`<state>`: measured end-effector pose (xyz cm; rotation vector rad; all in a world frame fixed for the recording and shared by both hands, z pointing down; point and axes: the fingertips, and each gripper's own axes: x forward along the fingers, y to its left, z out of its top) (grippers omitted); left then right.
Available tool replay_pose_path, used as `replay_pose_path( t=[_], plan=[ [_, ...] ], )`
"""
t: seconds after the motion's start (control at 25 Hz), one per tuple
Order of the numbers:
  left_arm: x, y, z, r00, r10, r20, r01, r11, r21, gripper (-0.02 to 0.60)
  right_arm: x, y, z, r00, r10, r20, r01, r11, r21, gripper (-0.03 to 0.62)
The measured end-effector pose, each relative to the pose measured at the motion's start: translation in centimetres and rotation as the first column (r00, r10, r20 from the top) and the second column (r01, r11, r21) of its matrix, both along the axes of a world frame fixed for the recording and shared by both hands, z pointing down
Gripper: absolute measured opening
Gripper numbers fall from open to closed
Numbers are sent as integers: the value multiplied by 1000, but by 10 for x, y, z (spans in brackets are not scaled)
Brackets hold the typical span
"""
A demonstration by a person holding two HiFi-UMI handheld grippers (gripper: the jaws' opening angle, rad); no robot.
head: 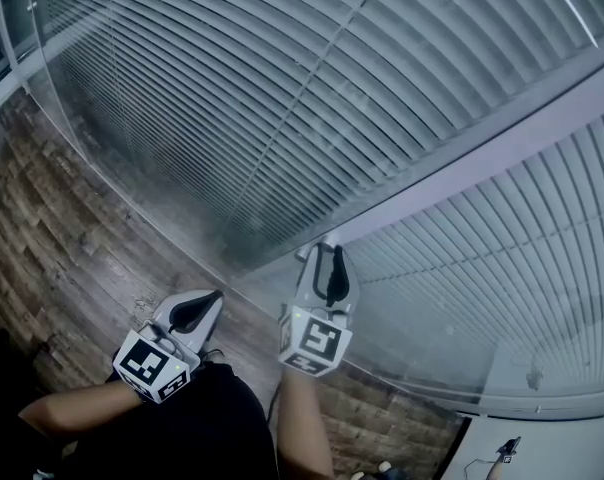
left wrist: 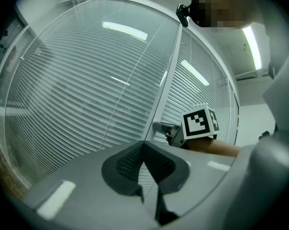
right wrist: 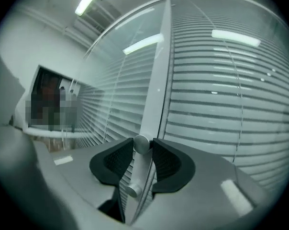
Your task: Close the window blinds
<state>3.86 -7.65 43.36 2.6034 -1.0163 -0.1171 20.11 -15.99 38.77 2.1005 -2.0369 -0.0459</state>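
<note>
Grey slatted blinds (head: 282,88) hang behind glass on both sides of a pale upright frame bar (head: 482,158). A small round silver knob (right wrist: 141,143) sticks out from that bar. My right gripper (right wrist: 142,146) has its dark pads on either side of the knob, touching it; in the head view its tips (head: 327,253) reach the bar's lower end. A second silver stub (right wrist: 131,190) shows lower between the jaws. My left gripper (left wrist: 144,145) hangs lower left (head: 214,296), away from the glass, with its tips together and nothing held. The slats (right wrist: 221,95) look partly tilted.
A wood-plank floor (head: 62,248) runs along the foot of the glass. A white ledge (head: 542,438) lies at the bottom right. My forearms and dark clothing (head: 192,428) fill the bottom edge. Ceiling lights (left wrist: 125,30) reflect in the glass.
</note>
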Motion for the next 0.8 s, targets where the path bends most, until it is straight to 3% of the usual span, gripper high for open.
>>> replay_pose_path(
  t=[0.12,0.24,0.36,0.48,0.6,0.64,0.72,0.8],
  plan=[
    [1,-2,2,1000,-2,-4,2,1000,-6,2,5,-1,1,978,11,207,-18,999,35,129],
    [1,-4,1,1000,-5,-5,5,1000,-10,2,8,-3,1,917,7,398,-29,998,50,129],
    [1,-1,4,1000,-5,-6,5,1000,-12,2,9,-1,4,891,-10,455,-15,999,52,135],
    [0,-1,4,1000,-4,-7,4,1000,-13,2,6,-2,6,944,-31,329,28,1000,14,138],
    [0,-1,4,1000,-7,-6,7,1000,-16,2,-2,0,6,997,-77,30,78,996,-40,157],
    [-1,-2,4,1000,-8,-5,8,1000,-17,2,-4,0,4,992,-85,-90,81,996,-46,160],
    [-2,-2,4,1000,-9,-5,8,1000,-19,2,-6,1,0,950,-81,-302,68,996,-53,160],
    [-4,-1,3,1000,-9,-5,8,1000,-20,1,-6,2,-5,915,-75,-396,60,997,-50,160]
  ],
)
